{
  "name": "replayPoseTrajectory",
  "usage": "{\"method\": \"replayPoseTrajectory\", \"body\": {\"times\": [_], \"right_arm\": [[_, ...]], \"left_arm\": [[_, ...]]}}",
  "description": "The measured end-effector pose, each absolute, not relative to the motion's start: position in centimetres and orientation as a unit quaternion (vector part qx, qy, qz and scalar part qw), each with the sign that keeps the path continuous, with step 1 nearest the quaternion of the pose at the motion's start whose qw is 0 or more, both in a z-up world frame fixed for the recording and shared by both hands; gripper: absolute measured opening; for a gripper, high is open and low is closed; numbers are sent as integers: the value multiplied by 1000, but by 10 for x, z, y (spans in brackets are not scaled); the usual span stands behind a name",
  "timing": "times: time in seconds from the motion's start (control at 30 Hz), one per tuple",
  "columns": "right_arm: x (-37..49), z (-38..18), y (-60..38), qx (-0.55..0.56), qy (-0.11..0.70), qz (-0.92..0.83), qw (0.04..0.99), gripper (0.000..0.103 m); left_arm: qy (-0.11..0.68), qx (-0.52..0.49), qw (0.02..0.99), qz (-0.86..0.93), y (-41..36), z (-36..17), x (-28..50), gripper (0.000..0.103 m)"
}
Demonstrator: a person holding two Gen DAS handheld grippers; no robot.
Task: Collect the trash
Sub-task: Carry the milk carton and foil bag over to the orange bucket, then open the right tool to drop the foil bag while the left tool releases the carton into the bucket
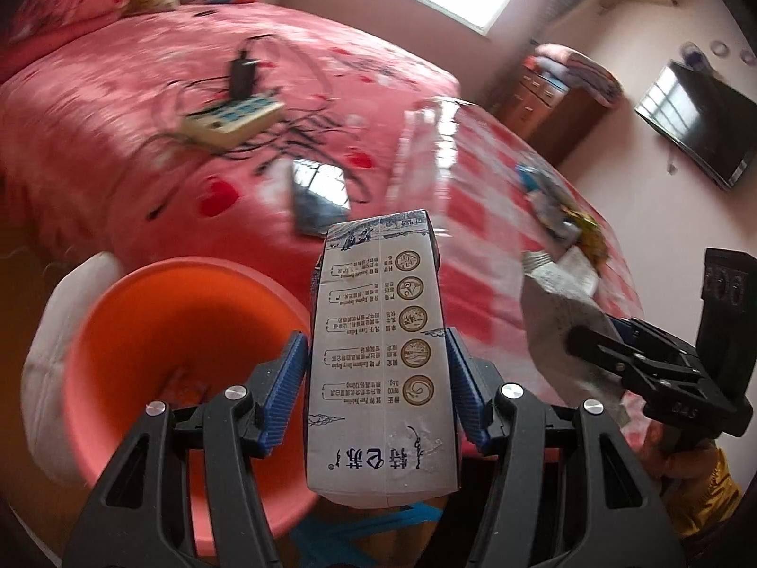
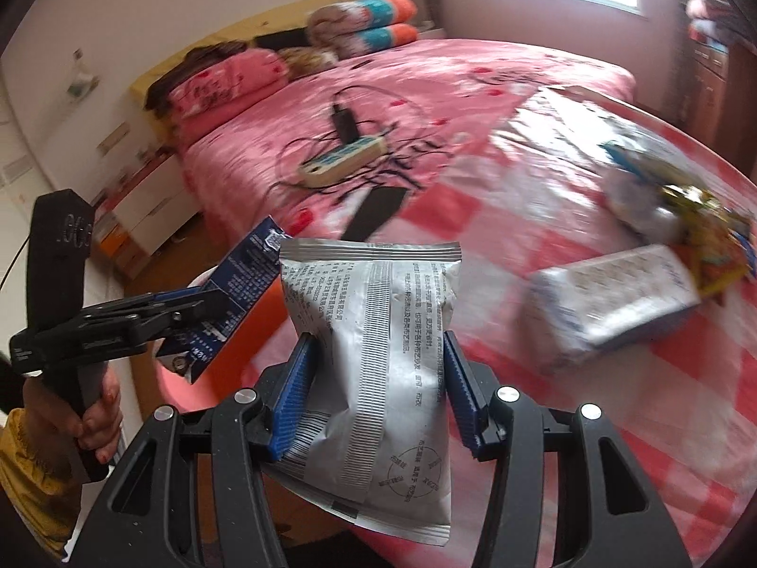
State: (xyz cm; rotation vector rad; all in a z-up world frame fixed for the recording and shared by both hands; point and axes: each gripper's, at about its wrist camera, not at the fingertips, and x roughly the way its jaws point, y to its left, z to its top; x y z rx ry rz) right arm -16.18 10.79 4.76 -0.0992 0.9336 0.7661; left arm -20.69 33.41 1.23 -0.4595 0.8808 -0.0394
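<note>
Now your left gripper (image 1: 376,388) has its jaws clenched on a white milk carton (image 1: 378,355), held over the edge of the orange bin (image 1: 156,331). Your right gripper (image 2: 376,388) grips a silver snack bag (image 2: 374,378) between its blue pads (image 2: 295,402), just above the round tabletop (image 2: 591,449) with the red checked cloth. Farther on that tabletop lie a blurred white box (image 2: 610,303) and a heap of wrappers (image 2: 686,208). Behind, on the pink bed (image 2: 426,94), you see a power strip (image 2: 340,161) with black cables.
</note>
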Motion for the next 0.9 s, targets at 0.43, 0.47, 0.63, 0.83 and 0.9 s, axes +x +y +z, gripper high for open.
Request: {"method": "replayPoseTrajectory", "body": {"times": [0.43, 0.47, 0.63, 0.83, 0.9], "right_arm": [[-175, 29, 206, -100, 456, 429, 773, 54], [-176, 27, 211, -104, 457, 433, 770, 54], [-181, 19, 238, -117, 463, 450, 755, 55], [-184, 7, 258, -125, 471, 469, 736, 73], [-182, 5, 256, -109, 475, 472, 734, 77]], "left_arm": [[443, -263, 854, 71, 400, -34, -240, 59], [444, -266, 852, 74, 404, -37, -241, 59], [450, -272, 846, 90, 415, -50, -247, 59], [459, -282, 835, 114, 427, -64, -252, 61], [461, -273, 834, 128, 428, -66, -254, 63]]}}
